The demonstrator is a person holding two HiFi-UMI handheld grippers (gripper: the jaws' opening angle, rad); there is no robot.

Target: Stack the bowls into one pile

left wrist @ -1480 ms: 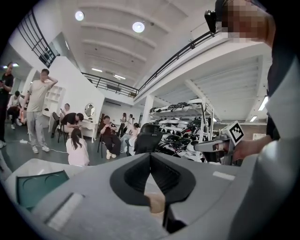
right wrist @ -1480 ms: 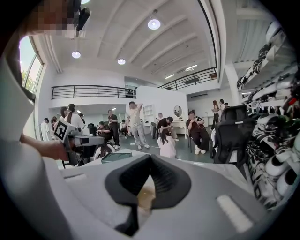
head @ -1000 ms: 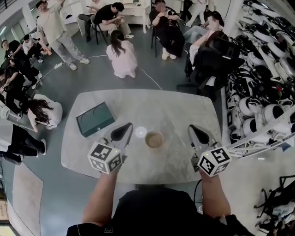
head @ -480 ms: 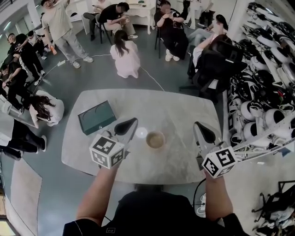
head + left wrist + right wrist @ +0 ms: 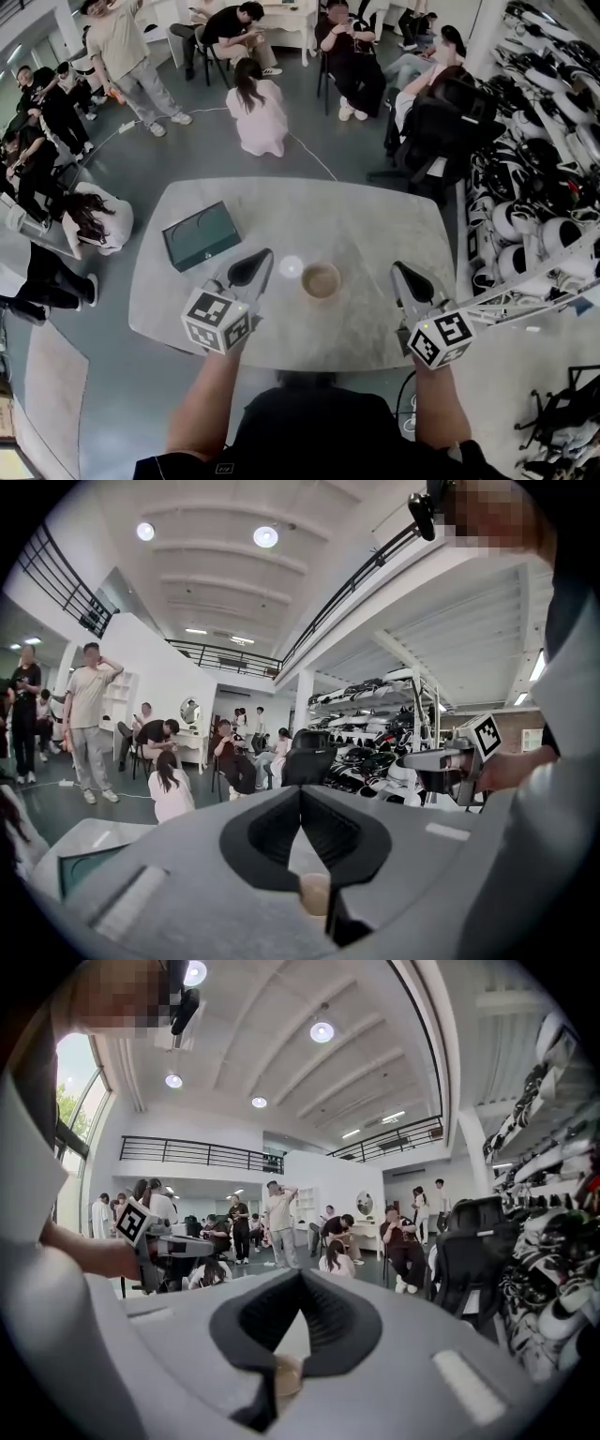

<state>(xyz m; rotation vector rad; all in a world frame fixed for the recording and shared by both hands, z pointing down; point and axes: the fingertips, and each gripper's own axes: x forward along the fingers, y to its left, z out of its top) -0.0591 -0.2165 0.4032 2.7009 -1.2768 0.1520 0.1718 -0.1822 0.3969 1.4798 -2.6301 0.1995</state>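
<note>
Barely anything has shifted. The left gripper (image 5: pixel 255 262) and right gripper (image 5: pixel 403 274), jaws together and empty, flank a brown bowl (image 5: pixel 321 280) mid-table (image 5: pixel 375 220). The bowl looks empty. A pale round item (image 5: pixel 291 266) sits just beside it, indistinct. The green box (image 5: pixel 202 236) lies beyond, contents unseen.

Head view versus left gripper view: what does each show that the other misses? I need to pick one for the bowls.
Only the head view shows the whole table, the brown bowl from above and a pale round thing beside it. Only the left gripper view shows the ceiling lights and the balcony railing. Both show the left tool shut, the right tool, the green box and the seated people. The tan shape low behind the left jaws is probably that bowl.
</note>
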